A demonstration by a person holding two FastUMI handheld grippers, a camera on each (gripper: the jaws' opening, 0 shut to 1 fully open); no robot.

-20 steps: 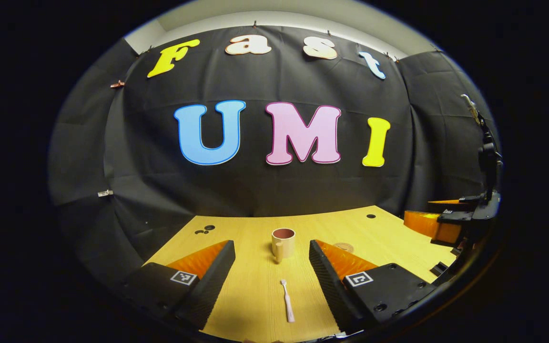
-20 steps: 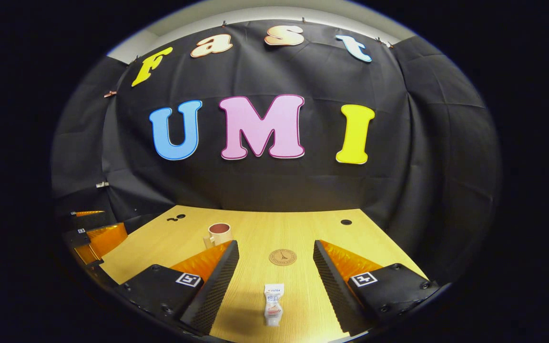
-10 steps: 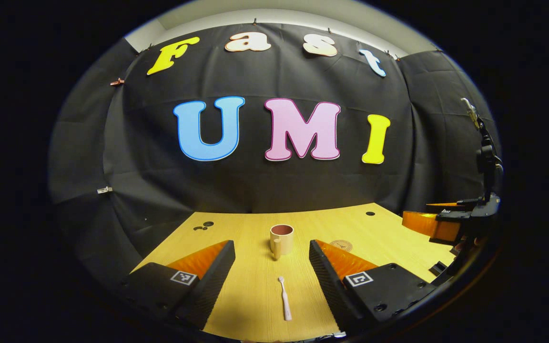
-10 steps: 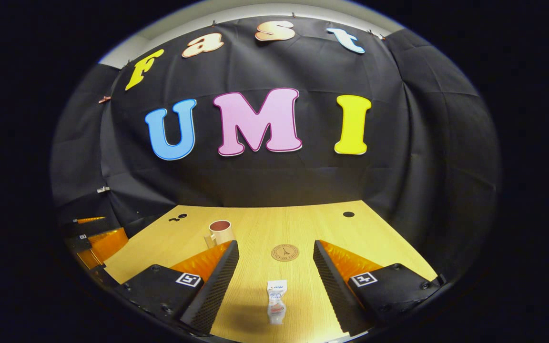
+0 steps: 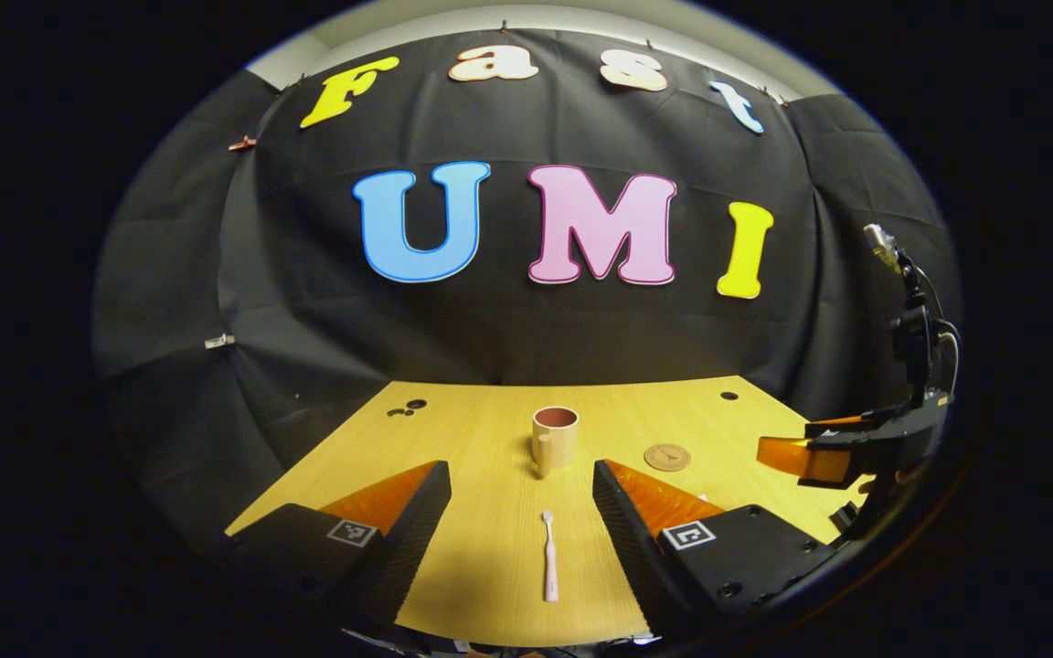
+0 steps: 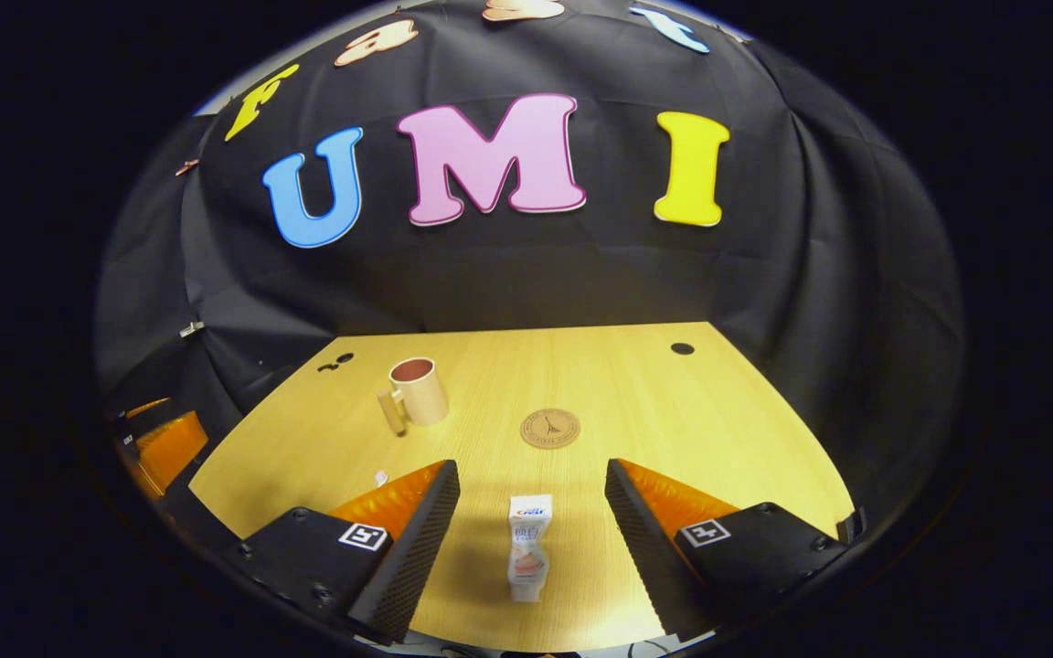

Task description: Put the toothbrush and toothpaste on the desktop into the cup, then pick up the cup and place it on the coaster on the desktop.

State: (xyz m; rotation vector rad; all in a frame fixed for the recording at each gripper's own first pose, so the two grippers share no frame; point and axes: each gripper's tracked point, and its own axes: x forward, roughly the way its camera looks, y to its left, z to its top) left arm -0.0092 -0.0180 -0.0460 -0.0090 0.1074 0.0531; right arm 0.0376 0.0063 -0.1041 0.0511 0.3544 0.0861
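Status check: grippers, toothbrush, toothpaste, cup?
Left gripper open over toothbrush. Right gripper open over toothpaste. Cup empty, off coaster. Nothing blocking.

We count one cup (image 5: 555,437) on the desktop (image 5: 490,548), and we take it as our landmark. One toothbrush (image 5: 547,567) lies nearer to us than the cup, well apart from it. One coaster (image 5: 667,457) sits to the cup's right, near it. In the right gripper view we see one toothpaste tube (image 6: 527,546), nearer than the coaster (image 6: 549,428) and off to the cup's (image 6: 417,391) right. We tally two grippers: the left gripper (image 5: 521,498) with its two fingers spread wide, and the right gripper (image 6: 532,498) likewise with two fingers apart. Dark round holes in the desktop: one far right of the cup (image 6: 682,348), a small cluster far left of it (image 6: 336,361)
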